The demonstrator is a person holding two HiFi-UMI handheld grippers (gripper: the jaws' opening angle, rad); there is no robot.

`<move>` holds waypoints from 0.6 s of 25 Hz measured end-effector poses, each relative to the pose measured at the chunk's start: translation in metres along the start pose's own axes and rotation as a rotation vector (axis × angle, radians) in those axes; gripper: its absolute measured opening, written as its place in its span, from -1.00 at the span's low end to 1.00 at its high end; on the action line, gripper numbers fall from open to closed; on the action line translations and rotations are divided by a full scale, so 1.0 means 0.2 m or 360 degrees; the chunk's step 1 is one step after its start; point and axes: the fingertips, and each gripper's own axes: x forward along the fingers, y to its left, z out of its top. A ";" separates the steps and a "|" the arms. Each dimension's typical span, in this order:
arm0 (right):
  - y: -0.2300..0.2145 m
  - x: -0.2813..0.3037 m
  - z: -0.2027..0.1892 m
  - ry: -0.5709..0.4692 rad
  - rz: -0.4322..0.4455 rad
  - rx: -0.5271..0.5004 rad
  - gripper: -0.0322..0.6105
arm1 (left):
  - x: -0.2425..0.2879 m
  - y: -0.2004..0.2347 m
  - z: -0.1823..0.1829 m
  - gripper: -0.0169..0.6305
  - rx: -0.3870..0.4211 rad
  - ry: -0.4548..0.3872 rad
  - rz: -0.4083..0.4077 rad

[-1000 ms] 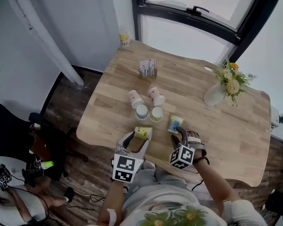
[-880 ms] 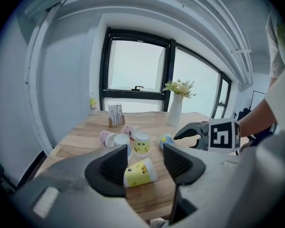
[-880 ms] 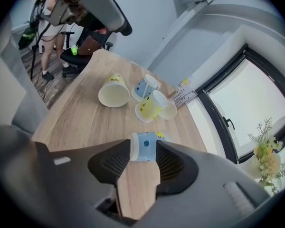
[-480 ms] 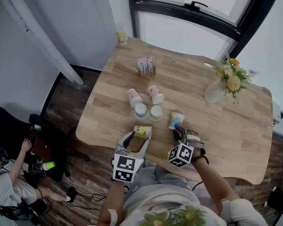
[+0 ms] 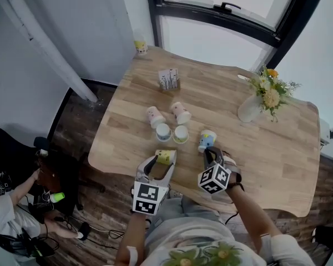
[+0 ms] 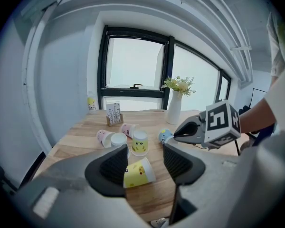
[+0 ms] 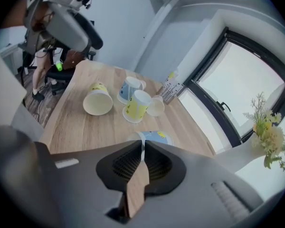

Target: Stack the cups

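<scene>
One blue cup [image 5: 207,139], rim just pinched by right gripper [image 5: 210,151]; left gripper [image 5: 160,164] wide around tipped yellow cup [image 5: 166,157].

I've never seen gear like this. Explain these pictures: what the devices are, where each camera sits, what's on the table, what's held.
There is no robot here. A person holds a two-fingered gripper in each hand, and the marker cubes are part of the grippers. The head view comes from a camera on the person's head, looking down. The other two cameras ride on the grippers and look along their fingers. On the wooden table are paper cups, a card stand and a vase of flowers. The right gripper has just been closing its fingers, which now pinch the wall of the blue cup. The left gripper is open. A yellow cup lies on its side between its fingers, not gripped.
</scene>
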 end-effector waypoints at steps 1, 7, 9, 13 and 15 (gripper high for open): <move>-0.01 0.00 0.00 0.0000 0.0017 0.0056 -0.83 | 0.00 0.00 0.00 -0.21 0.0001 -0.0001 0.0001; -0.09 -0.01 0.05 -0.0026 0.0179 0.0480 -0.84 | 0.01 0.00 0.03 -0.21 0.0008 -0.0011 0.0008; -0.12 -0.01 0.06 -0.0027 0.0245 0.0651 -0.84 | 0.02 0.00 0.04 -0.21 0.0007 -0.0009 0.0009; -0.17 0.00 0.07 -0.0045 0.0381 0.0999 -0.86 | 0.03 0.01 0.04 -0.21 0.0004 -0.0006 0.0013; -0.20 0.02 0.07 -0.0049 0.0432 0.1156 -0.86 | 0.03 0.01 0.04 -0.21 0.0001 -0.0005 0.0015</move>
